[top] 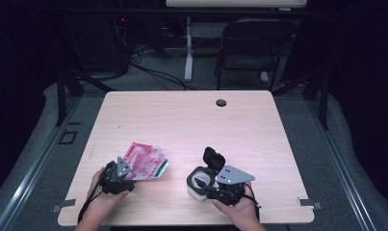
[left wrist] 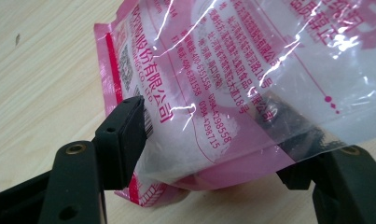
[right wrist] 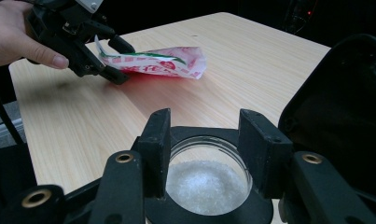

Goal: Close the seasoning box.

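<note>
Standing wide around the bottom corner of the pink bag [left wrist: 232, 84], the left gripper [left wrist: 209, 144] is seen with one pad just at the bag's printed edge and the other behind the clear film; whether either pad presses cannot be told, though the jaws look spread rather than clamped. The bag is seen lying on the table [top: 191, 120], well apart from the jar [right wrist: 208, 179], with white grains left in its lower part.

Around the jar's black rim the right gripper [right wrist: 209, 154] is set, a jaw on each side, and the jar appears to be gripped and steadied; white grains are seen heaped inside the glass. The flip lid [right wrist: 344, 116] is stood open at the jar's far side.

The step in hand is judged to be the setting down of the bag once the jar is filled. Next, the left gripper is to be drawn clear of the film, and the lid is to be pressed shut while the jar is held firm.
</note>
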The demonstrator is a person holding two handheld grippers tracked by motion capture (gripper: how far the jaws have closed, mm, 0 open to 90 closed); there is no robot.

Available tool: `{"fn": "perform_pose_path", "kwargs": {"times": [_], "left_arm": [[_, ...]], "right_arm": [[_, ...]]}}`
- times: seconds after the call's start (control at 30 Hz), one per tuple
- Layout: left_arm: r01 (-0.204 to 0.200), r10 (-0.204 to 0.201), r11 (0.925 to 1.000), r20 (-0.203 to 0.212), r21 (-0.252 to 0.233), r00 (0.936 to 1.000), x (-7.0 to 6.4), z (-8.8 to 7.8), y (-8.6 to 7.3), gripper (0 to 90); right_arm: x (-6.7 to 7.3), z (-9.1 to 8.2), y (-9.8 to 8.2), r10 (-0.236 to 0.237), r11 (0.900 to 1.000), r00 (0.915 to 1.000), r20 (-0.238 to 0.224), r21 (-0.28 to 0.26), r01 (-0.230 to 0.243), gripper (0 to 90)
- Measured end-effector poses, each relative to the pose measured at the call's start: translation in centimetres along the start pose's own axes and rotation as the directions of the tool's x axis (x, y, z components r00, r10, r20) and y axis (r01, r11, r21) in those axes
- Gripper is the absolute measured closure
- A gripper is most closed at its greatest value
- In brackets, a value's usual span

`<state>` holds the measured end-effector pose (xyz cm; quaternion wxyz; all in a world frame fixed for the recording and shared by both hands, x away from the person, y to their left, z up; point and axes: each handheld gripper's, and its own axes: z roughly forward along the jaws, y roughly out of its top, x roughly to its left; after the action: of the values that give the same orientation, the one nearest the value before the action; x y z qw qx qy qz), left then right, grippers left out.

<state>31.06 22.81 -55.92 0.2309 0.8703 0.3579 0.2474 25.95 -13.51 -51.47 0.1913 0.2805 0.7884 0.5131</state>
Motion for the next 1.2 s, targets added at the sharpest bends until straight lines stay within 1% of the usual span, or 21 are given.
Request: {"fn": "perform_pose_path", "kwargs": {"times": [0.13, 0.17, 0.2, 0.23, 0.33, 0.37, 0.47, 0.53, 0.63, 0.8, 0.93, 0.97, 1.0, 1.07, 1.13, 1.2], "left_arm": [[-0.027, 0.027, 0.9992, 0.033, 0.030, 0.9991, 0.2, -0.3, 0.1, 33.7], [-0.027, 0.027, 0.9992, 0.033, 0.030, 0.9991, 0.2, -0.3, 0.1, 33.7], [-0.055, 0.054, 0.9978, 0.032, 0.036, 0.9980, 0.2, -0.4, 0.2, 33.8], [-0.064, 0.062, 0.9970, 0.038, 0.043, 0.9973, 0.1, -0.5, 0.3, 33.8], [-0.071, 0.070, 0.9968, 0.042, 0.035, 0.9967, -0.1, -0.8, 0.5, 33.8], [-0.073, 0.072, 0.9967, 0.049, 0.035, 0.9962, -0.2, -1.0, 0.6, 33.8], [-0.067, 0.066, 0.9974, 0.050, 0.025, 0.9966, -0.3, -1.3, 0.7, 33.8], [-0.059, 0.059, 0.9981, 0.041, 0.016, 0.9974, -0.4, -1.6, 0.7, 34.0], [-0.060, 0.060, 0.9982, 0.042, 0.006, 0.9973, -0.4, -2.3, 0.6, 34.3], [-0.040, 0.041, 0.9991, 0.070, -0.011, 0.9967, -0.4, -3.4, 0.6, 35.9], [-0.044, 0.046, 0.9987, 0.081, -0.027, 0.9956, -0.5, -4.4, 0.7, 36.3], [-0.044, 0.046, 0.9987, 0.081, -0.027, 0.9956, -0.5, -4.4, 0.7, 36.4], [-0.043, 0.046, 0.9982, 0.075, -0.042, 0.9961, -0.6, -4.6, 0.7, 36.5], [-0.029, 0.034, 0.9978, 0.090, -0.060, 0.9953, -0.6, -5.2, 0.7, 36.6], [-0.022, 0.029, 0.9970, 0.089, -0.075, 0.9956, -0.6, -5.3, 0.7, 37.1], [-0.006, 0.014, 0.9961, 0.088, -0.088, 0.9961, -0.5, -5.2, 0.6, 38.0]], "right_arm": [[-0.1, 0.0, 0.0, 0.005, 1.000, 1.0000, -0.003, 0.004, -0.005, 54.5], [-0.1, 0.0, 0.0, 0.005, 1.000, 1.0000, -0.003, 0.004, -0.005, 54.5], [-0.2, 0.0, -0.1, 0.011, 1.000, 0.9999, -0.002, 0.004, -0.011, 54.6], [-0.2, 0.0, -0.1, 0.011, 1.000, 0.9999, -0.002, 0.004, -0.011, 54.6], [-0.1, 0.0, -0.1, 0.007, 1.000, 1.0000, -0.004, 0.005, -0.007, 54.5], [-0.1, 0.0, -0.1, 0.008, 1.000, 1.0000, -0.003, 0.004, -0.008, 54.6], [-0.1, 0.0, -0.1, 0.006, 1.000, 1.0000, -0.002, 0.003, -0.006, 54.5], [-0.2, 0.0, -0.1, 0.011, 1.000, 0.9999, 0.003, 0.002, -0.011, 54.5], [-0.2, -0.1, 0.0, 0.014, 1.000, 0.9999, 0.005, -0.001, -0.014, 54.6], [-0.3, -0.2, 0.0, 0.014, 1.000, 0.9999, 0.007, -0.005, -0.014, 54.4], [-0.4, -0.3, 0.1, 0.021, 1.000, 0.9997, 0.015, -0.012, -0.021, 54.4], [-0.5, -0.3, 0.1, 0.023, 1.000, 0.9996, 0.014, -0.013, -0.023, 54.3], [-0.5, -0.4, 0.1, 0.025, 1.000, 0.9996, 0.016, -0.015, -0.025, 54.3], [-0.6, -0.5, 0.1, 0.029, 0.999, 0.9995, 0.014, -0.017, -0.028, 54.2], [-0.7, -0.6, 0.2, 0.030, 0.999, 0.9995, 0.013, -0.021, -0.030, 54.2], [-0.9, -0.8, 0.2, 0.030, 0.999, 0.9994, 0.015, -0.029, -0.029, 54.2]]}}
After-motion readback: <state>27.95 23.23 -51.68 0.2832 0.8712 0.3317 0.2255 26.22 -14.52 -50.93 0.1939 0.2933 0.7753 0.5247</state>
